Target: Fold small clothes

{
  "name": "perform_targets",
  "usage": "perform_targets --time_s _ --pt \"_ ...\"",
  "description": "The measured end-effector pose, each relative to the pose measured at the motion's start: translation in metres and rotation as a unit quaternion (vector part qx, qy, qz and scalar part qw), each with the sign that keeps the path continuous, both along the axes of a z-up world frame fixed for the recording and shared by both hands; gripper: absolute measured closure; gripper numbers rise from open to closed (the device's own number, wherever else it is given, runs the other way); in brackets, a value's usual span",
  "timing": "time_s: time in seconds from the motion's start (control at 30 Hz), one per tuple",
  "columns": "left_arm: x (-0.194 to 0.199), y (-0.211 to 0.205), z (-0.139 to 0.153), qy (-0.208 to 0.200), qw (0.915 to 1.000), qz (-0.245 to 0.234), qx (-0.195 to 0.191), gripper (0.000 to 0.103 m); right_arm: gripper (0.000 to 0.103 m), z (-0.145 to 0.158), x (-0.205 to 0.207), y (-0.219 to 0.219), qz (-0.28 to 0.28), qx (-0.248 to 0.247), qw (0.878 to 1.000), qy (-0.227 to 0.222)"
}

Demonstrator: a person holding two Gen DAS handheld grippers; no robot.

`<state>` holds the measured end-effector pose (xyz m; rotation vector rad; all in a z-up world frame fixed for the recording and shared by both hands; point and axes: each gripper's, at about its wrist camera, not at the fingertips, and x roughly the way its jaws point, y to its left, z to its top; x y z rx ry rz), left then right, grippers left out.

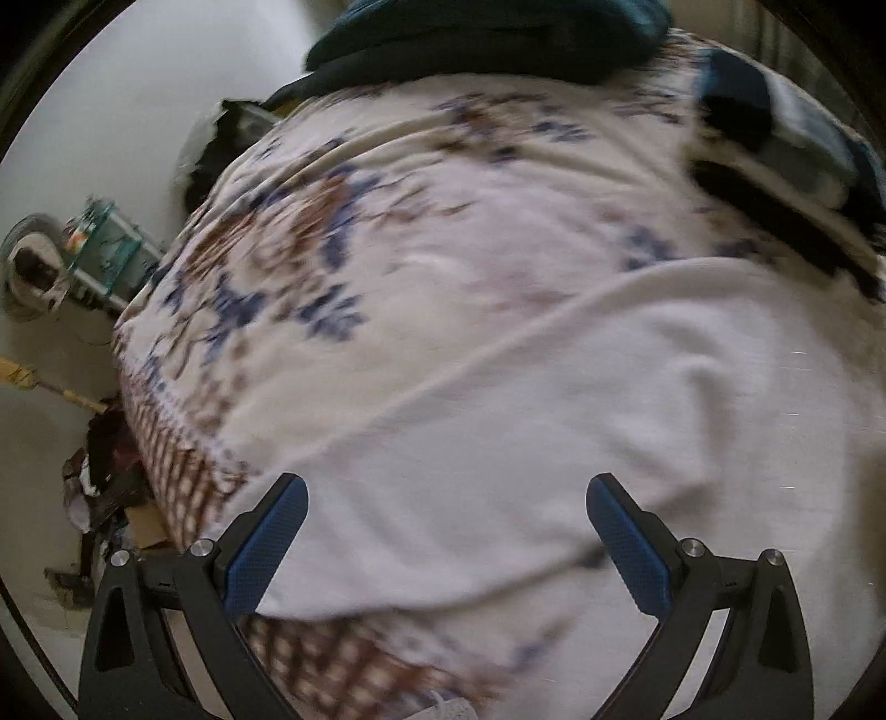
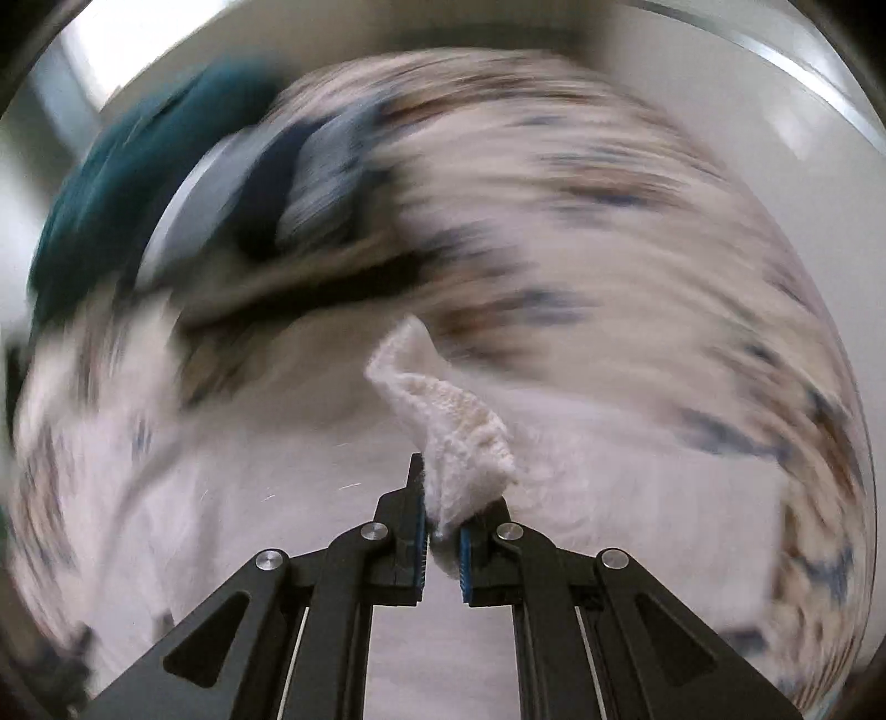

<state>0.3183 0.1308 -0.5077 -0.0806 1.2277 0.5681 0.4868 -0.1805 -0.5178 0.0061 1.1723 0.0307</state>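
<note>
A white cloth lies spread on a bed with a floral bedspread. My left gripper is open and empty, its blue-padded fingers hovering over the cloth's near part. My right gripper is shut on a bunched corner of the white cloth, which sticks up between the pads. The right wrist view is heavily motion-blurred. The rest of the white cloth lies below the right gripper.
A teal garment and a dark blue and white folded item lie at the bed's far end. The bed's left edge drops to a pale floor with a fan, a glass-topped stand and clutter.
</note>
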Motion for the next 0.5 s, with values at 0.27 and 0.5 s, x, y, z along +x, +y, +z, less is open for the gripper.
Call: perform_targets --time_s 0.27,0.5 --pt "-0.029 0.079 -0.022 0.004 0.9983 0.055 -0.018 0.0 0.095 -0.054 -0.017 0.184 0.131 -0.071 0.989 0.016" --pt "-0.063 0.125 -0.01 -0.003 0.9924 0.105 -0.064 0.0 0.047 -0.055 -0.02 0.159 0.099 0.057 0.986 0.119"
